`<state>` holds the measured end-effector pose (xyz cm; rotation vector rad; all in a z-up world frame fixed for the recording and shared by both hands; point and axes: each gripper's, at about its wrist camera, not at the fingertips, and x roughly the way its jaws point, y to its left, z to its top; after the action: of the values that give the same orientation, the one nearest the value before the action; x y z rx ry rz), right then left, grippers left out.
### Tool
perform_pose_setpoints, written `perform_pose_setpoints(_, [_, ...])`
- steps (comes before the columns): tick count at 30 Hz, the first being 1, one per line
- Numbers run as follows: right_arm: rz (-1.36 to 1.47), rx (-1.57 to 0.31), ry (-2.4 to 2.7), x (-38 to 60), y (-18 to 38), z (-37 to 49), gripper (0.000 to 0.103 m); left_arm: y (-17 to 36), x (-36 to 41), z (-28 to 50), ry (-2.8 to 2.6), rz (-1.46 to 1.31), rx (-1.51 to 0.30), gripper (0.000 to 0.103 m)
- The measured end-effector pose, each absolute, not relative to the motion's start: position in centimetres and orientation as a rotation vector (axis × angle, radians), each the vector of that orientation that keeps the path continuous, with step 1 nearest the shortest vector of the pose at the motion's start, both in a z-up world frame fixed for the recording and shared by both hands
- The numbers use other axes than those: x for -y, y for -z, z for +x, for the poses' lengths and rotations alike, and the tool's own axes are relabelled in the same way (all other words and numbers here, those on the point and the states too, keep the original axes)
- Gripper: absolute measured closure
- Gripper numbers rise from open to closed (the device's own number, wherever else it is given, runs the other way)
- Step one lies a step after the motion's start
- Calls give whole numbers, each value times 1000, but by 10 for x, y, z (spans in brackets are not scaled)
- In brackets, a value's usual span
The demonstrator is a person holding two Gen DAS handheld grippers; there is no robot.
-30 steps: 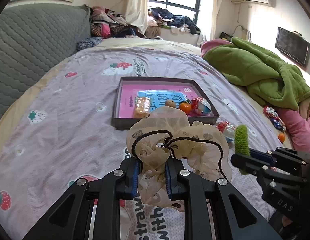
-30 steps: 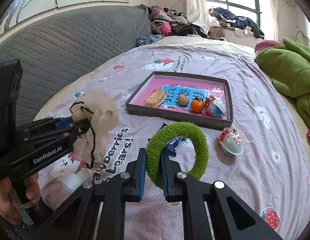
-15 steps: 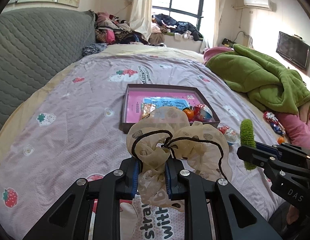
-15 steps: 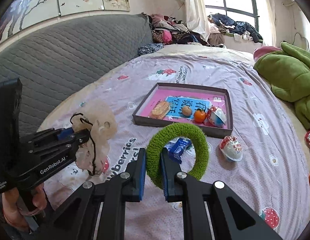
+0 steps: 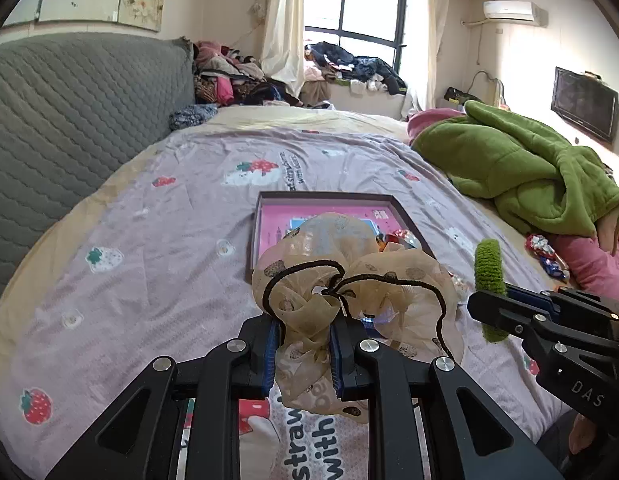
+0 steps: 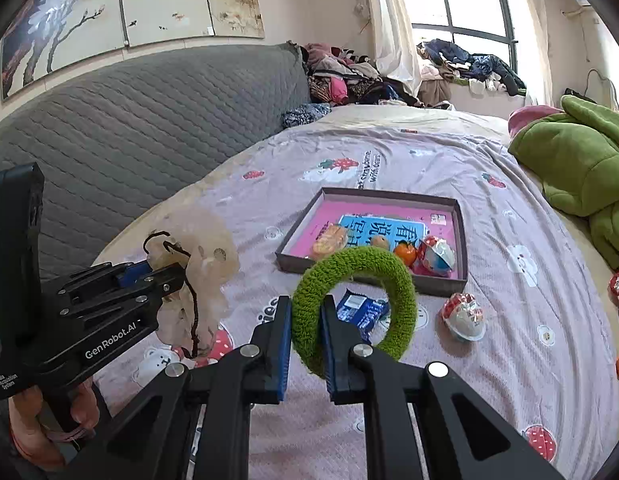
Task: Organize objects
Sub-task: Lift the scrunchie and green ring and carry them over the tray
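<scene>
My left gripper [image 5: 303, 330] is shut on a beige sheer scrunchie [image 5: 349, 280] with black trim, held above the bed; it also shows in the right wrist view [image 6: 197, 280]. My right gripper [image 6: 305, 320] is shut on a green fuzzy scrunchie [image 6: 389, 276], seen edge-on in the left wrist view [image 5: 489, 268]. Ahead lies a shallow box [image 6: 389, 196] with a pink floor, holding a snack packet [image 6: 329, 240], a small orange [image 6: 405, 252] and a wrapped candy [image 6: 435, 254]. Both grippers hover short of the box.
A blue wrapper [image 6: 361, 312] and a foil-wrapped egg [image 6: 465, 316] lie on the strawberry-print sheet [image 6: 509, 320] before the box. More wrapped sweets [image 5: 545, 250] lie at the right. A green blanket [image 5: 529, 176] is heaped at right; a grey headboard [image 5: 69, 120] at left.
Both grippers have risen and drawn back from the box with their scrunchies still held; the box looks smaller and farther away.
</scene>
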<state>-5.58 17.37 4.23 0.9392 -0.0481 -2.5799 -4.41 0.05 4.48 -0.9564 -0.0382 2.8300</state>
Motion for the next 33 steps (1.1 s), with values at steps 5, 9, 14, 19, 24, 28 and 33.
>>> perform_pose_setpoints(5, [907,48,2585,-172,-52,-55,89,-54,-1,-43,-2842,-929,23,82])
perform_pose_setpoints(9, [882,50,2592,-172,-59,-57,89,-58,-1,-47,-2840,-920,25,82])
perform_pose_setpoints(14, [870,39,2593,-171,-64,-64,89,-63,-1,-58,-2843,-911,11,82])
perform_pose_setpoints(19, [852,1,2607,-169,-71,-78,89,-69,2,-75,-2849,-911,14,82])
perform_pose_setpoints(24, [869,-6,2602,-167,-71,-99,89,-72,2,-95,-2851,-915,-5,82])
perform_pose_setpoints(28, [871,-40,2601,-162,-73,-116,89,-78,4,-117,-2847,-915,-10,82])
perform_pose_setpoints(33, [866,-65,2607,-161,-80,-140,89,-85,5,-145,-2846,-919,-18,81])
